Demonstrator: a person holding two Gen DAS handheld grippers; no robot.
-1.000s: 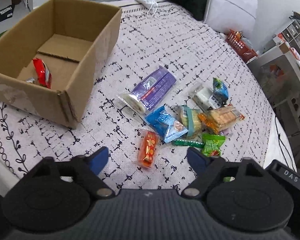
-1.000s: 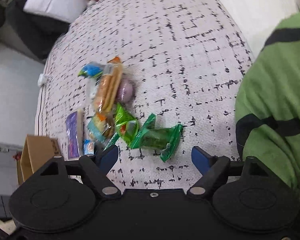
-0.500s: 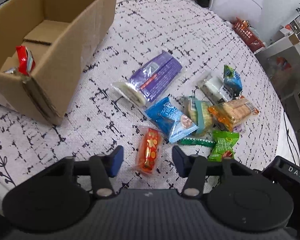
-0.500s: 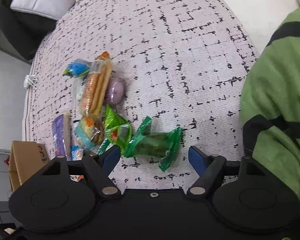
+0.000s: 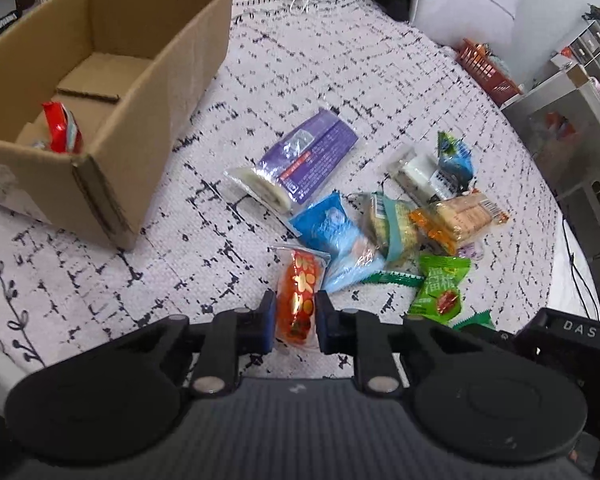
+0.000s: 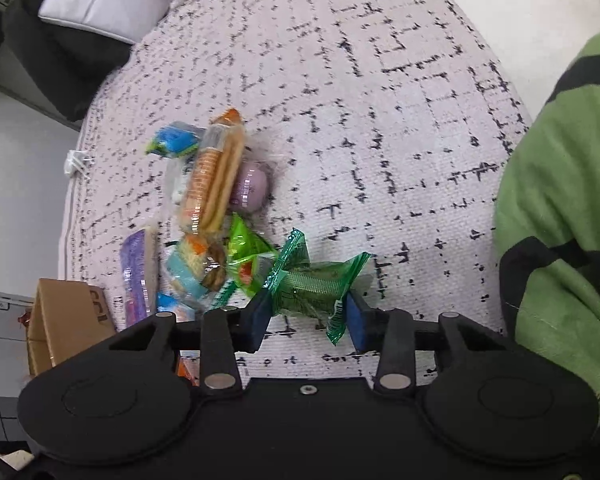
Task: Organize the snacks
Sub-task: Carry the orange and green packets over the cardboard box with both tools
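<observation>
A: Left gripper (image 5: 295, 322) status?
B: Jaws have just been closing. Blue pads now press both long sides of the orange-red snack packet (image 5: 301, 294), near end clamped, far end lying on the patterned cloth (image 5: 340, 80).
A: Right gripper (image 6: 309, 317)?
B: Also just been closing. Pads sit against the two ends of the dark green wrapped snack (image 6: 314, 282); wrapper is crumpled between them, so it has a grip. Snack sits at the near edge of the pile, on the cloth.
A: Rest of the pile?
B: Left wrist view: purple packet (image 5: 300, 162) furthest toward the box, blue packet (image 5: 334, 234) just beside the orange-red one, teal-banded cracker pack (image 5: 392, 226), orange-wrapped biscuit pack (image 5: 458, 218), white snack with blue-green wrapper end (image 5: 440, 168), light green packet (image 5: 440, 286). All overlapping or touching.
A: Box?
B: Open cardboard box (image 5: 148, 132) on the cloth, well left of the pile. One red packet (image 5: 60, 128) inside, near corner, standing on edge. Something pale next to it, can't identify.
A: Anything else in frame?
B: Green sleeve with black stripes (image 6: 560, 216) at right edge of the right wrist view. White pillow (image 5: 464, 4) behind the cloth.
</observation>
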